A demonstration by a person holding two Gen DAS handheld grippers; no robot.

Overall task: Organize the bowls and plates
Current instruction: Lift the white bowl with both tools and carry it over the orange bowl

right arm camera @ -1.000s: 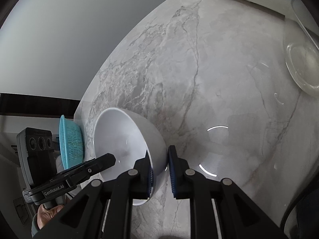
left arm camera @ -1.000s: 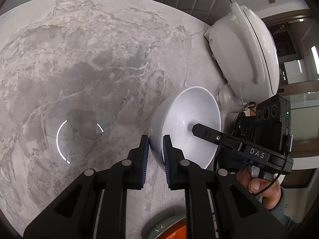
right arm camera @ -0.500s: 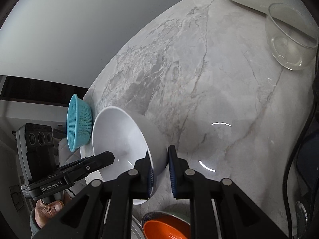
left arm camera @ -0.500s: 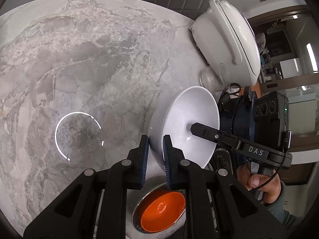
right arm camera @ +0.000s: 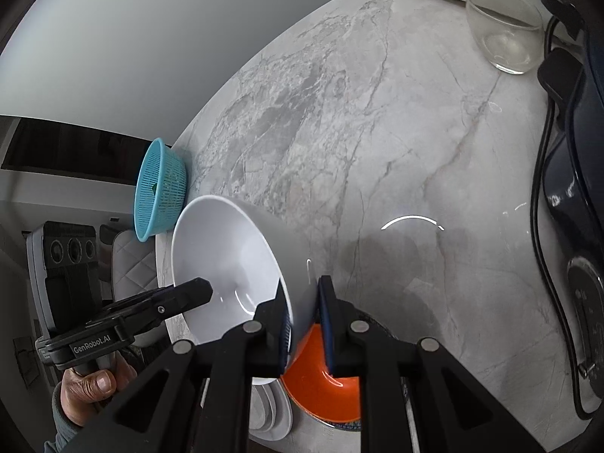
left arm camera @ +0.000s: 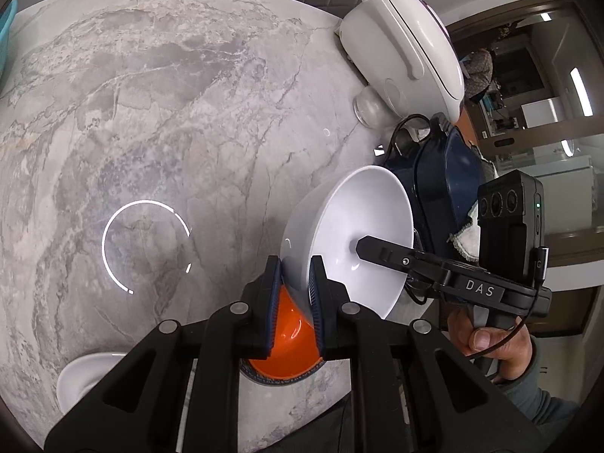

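Observation:
A large white bowl [left arm camera: 355,234] [right arm camera: 230,256] hangs tilted above the marble table, held by both grippers on opposite sides of its rim. My left gripper [left arm camera: 294,287] is shut on the near rim, one pad inside and one outside. My right gripper [right arm camera: 304,302] is shut on the other side of the rim in the same way. Under the white bowl sits an orange bowl [left arm camera: 287,343] [right arm camera: 321,381] on a patterned plate. A white dish [left arm camera: 83,377] lies at the table's near left; in the right wrist view white plates [right arm camera: 271,411] are stacked beside the orange bowl.
A white rice cooker [left arm camera: 404,49] and a clear glass bowl [right arm camera: 502,30] stand at the far right. A dark blue appliance [left arm camera: 445,185] with a black cord [right arm camera: 540,158] sits on the right. A turquoise colander [right arm camera: 160,192] rests at the far left edge.
Both grippers lifted the white bowl and carried it back toward the near table edge. The orange bowl and the white dishes have come into view beneath it.

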